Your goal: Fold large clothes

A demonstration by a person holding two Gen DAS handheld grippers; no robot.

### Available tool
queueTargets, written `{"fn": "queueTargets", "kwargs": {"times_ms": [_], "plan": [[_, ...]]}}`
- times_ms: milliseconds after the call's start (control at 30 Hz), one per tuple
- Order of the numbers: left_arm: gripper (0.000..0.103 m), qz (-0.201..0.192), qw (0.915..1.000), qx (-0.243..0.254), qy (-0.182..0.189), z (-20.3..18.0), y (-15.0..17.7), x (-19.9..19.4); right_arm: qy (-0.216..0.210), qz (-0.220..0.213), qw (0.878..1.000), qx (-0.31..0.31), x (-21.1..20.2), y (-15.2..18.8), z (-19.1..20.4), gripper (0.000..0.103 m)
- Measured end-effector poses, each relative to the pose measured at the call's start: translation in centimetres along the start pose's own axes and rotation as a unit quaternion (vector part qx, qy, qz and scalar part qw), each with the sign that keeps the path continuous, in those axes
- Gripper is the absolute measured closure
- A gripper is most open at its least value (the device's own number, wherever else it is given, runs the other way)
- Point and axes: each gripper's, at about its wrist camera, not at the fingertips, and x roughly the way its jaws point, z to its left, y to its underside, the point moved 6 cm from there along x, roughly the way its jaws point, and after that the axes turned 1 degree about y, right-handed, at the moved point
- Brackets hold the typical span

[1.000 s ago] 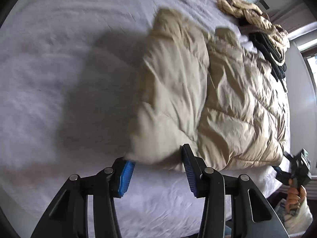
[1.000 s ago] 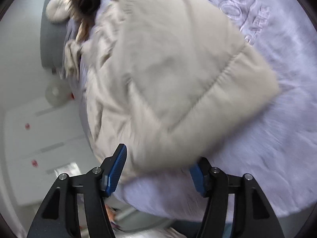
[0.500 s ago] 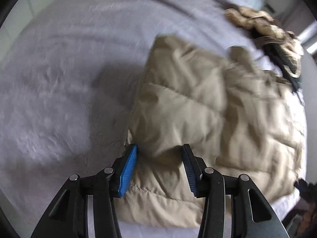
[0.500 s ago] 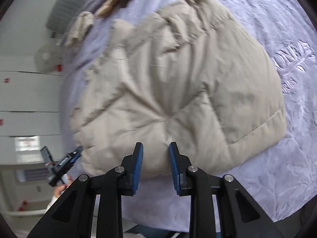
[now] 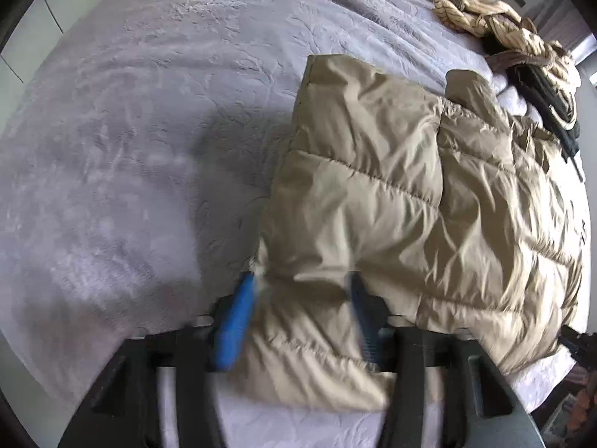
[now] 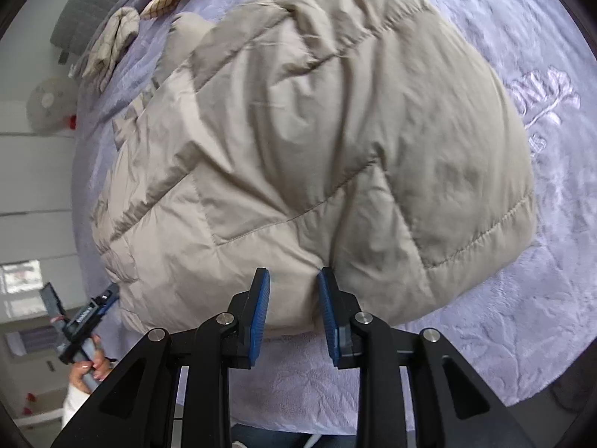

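Note:
A beige quilted puffer jacket (image 5: 410, 201) lies folded on a lavender bed cover (image 5: 130, 130). My left gripper (image 5: 298, 298) is open, its blue pads either side of the jacket's near left corner, which bulges between them. In the right wrist view the jacket (image 6: 317, 130) fills the middle. My right gripper (image 6: 293, 291) stands with its jaws a little apart around a pinch of the jacket's near edge; whether the pads grip the fabric is not visible. The left gripper also shows in the right wrist view (image 6: 86, 317), held in a hand at the jacket's left corner.
A pile of tan and black clothes (image 5: 522, 48) lies at the far right of the bed. A cream checked garment (image 6: 119, 33) and a grey pillow (image 6: 93, 0) lie at the bed's head. The bed cover (image 6: 541, 261) has embroidered lettering. White cabinets (image 6: 33, 179) stand beside the bed.
Both grippers moved in onto the jacket's near edge. The right gripper's jaws narrowed from wide open, then parted slightly. The left gripper's pads now straddle the jacket's corner.

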Motion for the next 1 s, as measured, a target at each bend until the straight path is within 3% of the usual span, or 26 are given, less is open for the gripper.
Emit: {"fn": "queueTargets", "kwargs": {"times_ms": [67, 300, 367, 433, 733, 867, 1000], "plan": [[0.006, -0.015, 0.9998, 0.005, -0.015, 0.3, 0.3, -0.8, 0.008, 0.000, 1.000, -0.009, -0.4, 0.5, 0.8, 0.073], [0.006, -0.012, 0.9996, 0.025, -0.012, 0.3, 0.8, -1.0, 0.023, 0.006, 0.998, -0.055, -0.2, 1.7, 4.4, 0.058], [0.006, -0.012, 0.9993, 0.030, -0.018, 0.1, 0.9, -1.1, 0.027, 0.013, 0.997, -0.077, 0.2, 2.1, 5.7, 0.046], [0.006, -0.012, 0.9992, 0.033, -0.018, 0.0, 0.7, -0.9, 0.026, 0.016, 0.995, -0.098, 0.5, 2.5, 7.1, 0.018], [0.006, -0.007, 0.9993, 0.035, -0.005, 0.1, 0.0, -0.4, 0.032, 0.027, 0.986, -0.164, 2.0, 4.5, 11.1, 0.012], [0.006, -0.003, 0.9992, 0.021, 0.035, 1.2, -1.0, 0.1, 0.042, 0.042, 0.984, -0.168, 2.7, 5.1, 11.2, 0.012], [0.006, 0.011, 0.9949, 0.003, 0.100, 2.1, -1.7, 0.6, 0.053, 0.049, 0.983, -0.171, 2.9, 5.3, 11.1, 0.012]]}}
